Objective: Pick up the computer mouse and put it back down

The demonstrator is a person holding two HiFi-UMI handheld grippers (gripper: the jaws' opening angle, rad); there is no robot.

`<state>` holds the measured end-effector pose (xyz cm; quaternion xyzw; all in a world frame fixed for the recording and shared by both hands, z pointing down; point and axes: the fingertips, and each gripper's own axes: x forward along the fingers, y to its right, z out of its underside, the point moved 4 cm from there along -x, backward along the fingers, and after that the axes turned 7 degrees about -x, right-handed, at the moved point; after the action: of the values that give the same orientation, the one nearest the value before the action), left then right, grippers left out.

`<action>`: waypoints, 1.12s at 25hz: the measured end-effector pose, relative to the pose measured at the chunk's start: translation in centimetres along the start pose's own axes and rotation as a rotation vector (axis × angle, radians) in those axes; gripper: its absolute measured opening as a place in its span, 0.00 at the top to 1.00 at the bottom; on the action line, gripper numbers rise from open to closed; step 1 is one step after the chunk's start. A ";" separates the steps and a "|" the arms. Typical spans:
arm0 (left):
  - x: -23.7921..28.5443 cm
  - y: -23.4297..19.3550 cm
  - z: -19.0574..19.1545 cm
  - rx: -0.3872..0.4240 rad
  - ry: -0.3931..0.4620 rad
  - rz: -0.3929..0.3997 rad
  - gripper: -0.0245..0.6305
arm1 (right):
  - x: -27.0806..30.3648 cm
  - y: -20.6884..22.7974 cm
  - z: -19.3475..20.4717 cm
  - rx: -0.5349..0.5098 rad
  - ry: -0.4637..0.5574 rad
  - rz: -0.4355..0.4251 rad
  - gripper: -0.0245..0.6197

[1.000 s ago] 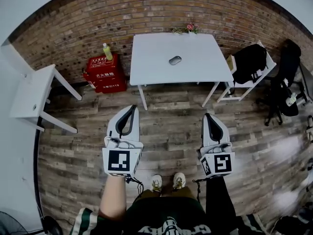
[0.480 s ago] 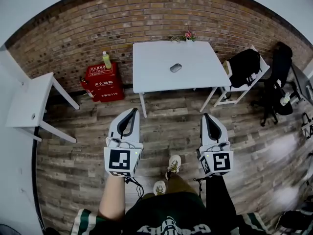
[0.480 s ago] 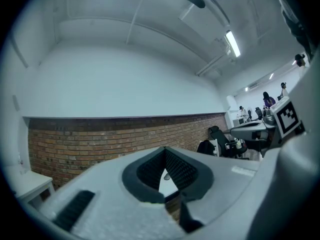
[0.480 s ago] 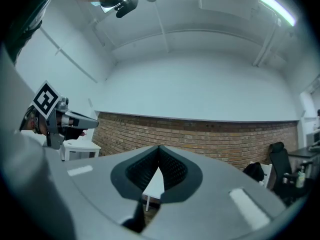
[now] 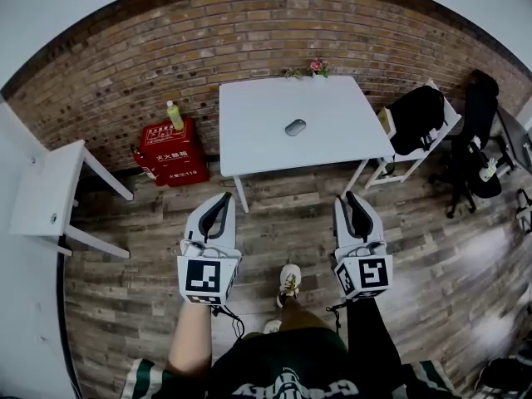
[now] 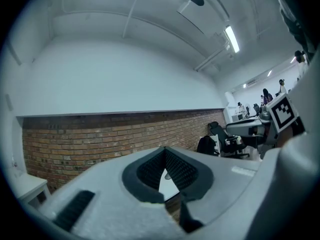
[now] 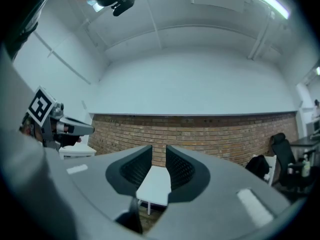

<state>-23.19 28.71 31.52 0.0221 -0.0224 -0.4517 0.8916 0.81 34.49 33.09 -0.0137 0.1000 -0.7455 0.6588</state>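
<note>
A grey computer mouse (image 5: 295, 127) lies near the middle of the white table (image 5: 249, 140) that stands against the brick wall. Both grippers are held level over the wooden floor, well short of the table. My left gripper (image 5: 224, 199) has its tips together and nothing in it; in the left gripper view its fingertips (image 6: 165, 149) meet. My right gripper (image 5: 351, 198) is opening: a narrow gap shows between its jaws, with nothing in it. Through that gap in the right gripper view the table (image 7: 154, 184) appears ahead.
A red box (image 5: 170, 152) with a green bottle (image 5: 175, 115) on it sits left of the table. A white side table (image 5: 46, 194) stands at far left. A white chair with a black jacket (image 5: 420, 119) and a black office chair (image 5: 478, 131) are at right. Flowers (image 5: 312, 66) stand at the table's back edge.
The person has stepped forward, and both grippers have come nearer the table. The right gripper's jaws, closed before, now stand slightly apart.
</note>
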 end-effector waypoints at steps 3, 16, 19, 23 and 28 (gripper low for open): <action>3.0 -0.2 0.4 0.001 -0.013 0.003 0.96 | 2.5 1.7 0.8 0.040 0.006 -0.013 0.76; 16.5 -3.4 0.5 0.000 -0.014 -0.024 0.96 | 16.2 8.0 4.0 0.048 0.014 -0.074 0.73; 19.1 -4.1 0.6 -0.001 -0.007 -0.034 0.96 | 19.0 9.0 4.6 0.045 0.016 -0.092 0.73; 22.4 -4.7 0.7 0.001 -0.004 -0.034 0.96 | 22.2 10.4 5.0 0.043 0.021 -0.110 0.73; 25.9 -5.3 0.5 -0.004 -0.007 -0.038 0.96 | 25.4 12.0 5.3 0.043 0.032 -0.124 0.74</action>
<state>-12.18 4.66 32.25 0.0189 -0.0242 -0.4687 0.8828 10.05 7.40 33.45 0.0062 0.0936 -0.7869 0.6099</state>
